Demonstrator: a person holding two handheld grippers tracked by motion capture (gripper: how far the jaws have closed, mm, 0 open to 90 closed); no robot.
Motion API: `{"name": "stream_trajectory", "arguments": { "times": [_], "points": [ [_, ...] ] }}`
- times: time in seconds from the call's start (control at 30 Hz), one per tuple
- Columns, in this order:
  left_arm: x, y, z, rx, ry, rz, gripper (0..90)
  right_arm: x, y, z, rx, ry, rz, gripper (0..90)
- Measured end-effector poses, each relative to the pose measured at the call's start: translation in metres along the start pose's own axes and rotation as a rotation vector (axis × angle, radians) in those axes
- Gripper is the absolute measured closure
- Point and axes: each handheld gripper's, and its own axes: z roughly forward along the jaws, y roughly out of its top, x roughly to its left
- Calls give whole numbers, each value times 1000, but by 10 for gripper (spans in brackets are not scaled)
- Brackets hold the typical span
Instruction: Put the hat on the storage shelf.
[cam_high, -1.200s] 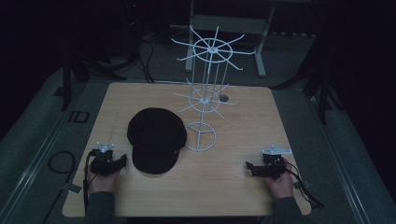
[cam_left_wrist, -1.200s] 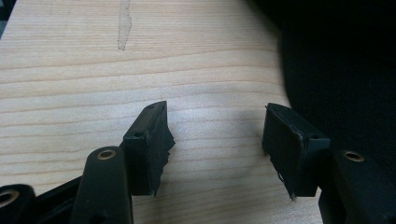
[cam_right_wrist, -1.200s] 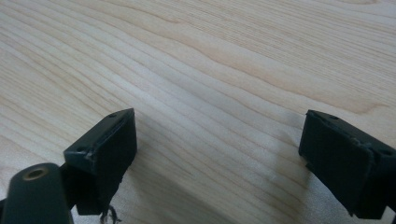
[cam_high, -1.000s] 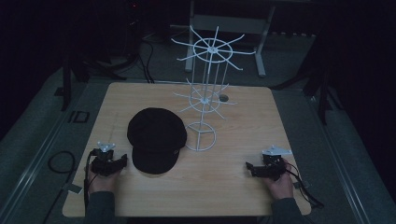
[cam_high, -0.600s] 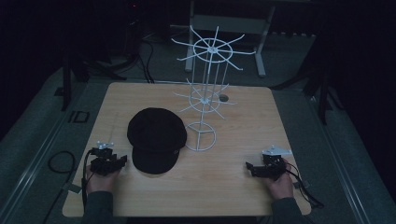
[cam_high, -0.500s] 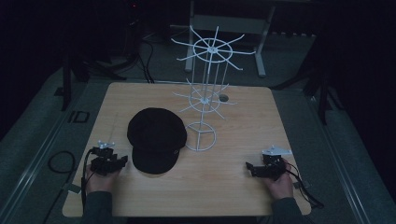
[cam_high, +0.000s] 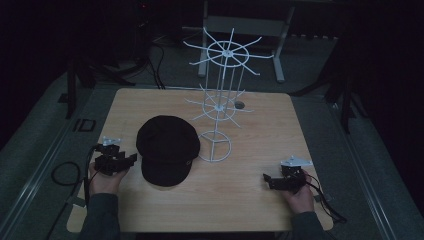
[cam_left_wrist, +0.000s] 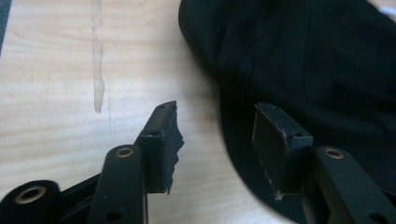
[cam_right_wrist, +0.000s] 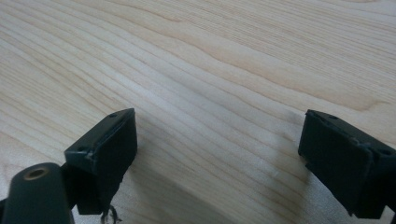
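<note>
Left tool (cam_high: 131, 159): I hold it at the worktop's (cam_high: 240, 210) near left edge, just beside the black cap (cam_high: 167, 150). In the left gripper view its jaws stand spread and have just been opening a little; the cap's brim edge (cam_left_wrist: 243, 154) lies below the gap, one pad over the cloth, neither pad pressing on it. The cap lies flat, left of centre, close to the foot of the white wire rack (cam_high: 220, 105).

Right tool (cam_high: 267, 180): spread wide over bare wood (cam_right_wrist: 224, 70), pinching nothing, well apart from the cap.

Progress, in my judgement: early. The cap is not yet gripped or lifted; hanging it on the rack remains.

Count: one cap, one rack, two tools.
</note>
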Motion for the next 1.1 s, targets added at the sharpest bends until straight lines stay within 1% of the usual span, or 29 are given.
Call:
{"name": "stream_trajectory", "arguments": {
  "times": [0.03,0.1,0.13,0.2,0.3,0.37,0.5,0.6,0.73,0.77,0.83,0.93,1.1],
  "points": [
    [0,5,0,-9,-3,-3,489,0,0,0,0,0,0,115],
    [-1,11,2,-14,-6,-3,469,0,0,0,0,0,0,116],
    [-1,11,2,-14,-6,-3,467,0,0,0,0,0,0,116],
    [-3,18,5,-9,-16,5,462,0,0,0,0,0,0,115],
    [-3,23,8,-6,-23,3,456,0,0,0,0,0,0,115],
    [-4,29,13,6,-26,-11,452,0,0,0,0,1,0,115],
    [-4,34,20,22,-30,-17,444,0,0,0,0,1,0,115],
    [-5,40,28,46,-22,-14,443,0,0,0,0,1,0,116],
    [-7,43,34,57,-15,-16,443,0,0,0,0,1,0,115],
    [-8,44,35,60,-12,-11,443,0,0,0,0,1,0,116],
    [-10,46,40,74,-9,-9,443,1,0,0,0,1,0,116],
    [-10,47,44,82,-7,-9,443,1,0,0,0,1,0,115],
    [-10,49,57,117,0,-14,443,1,0,0,0,1,0,115]
  ]
}}
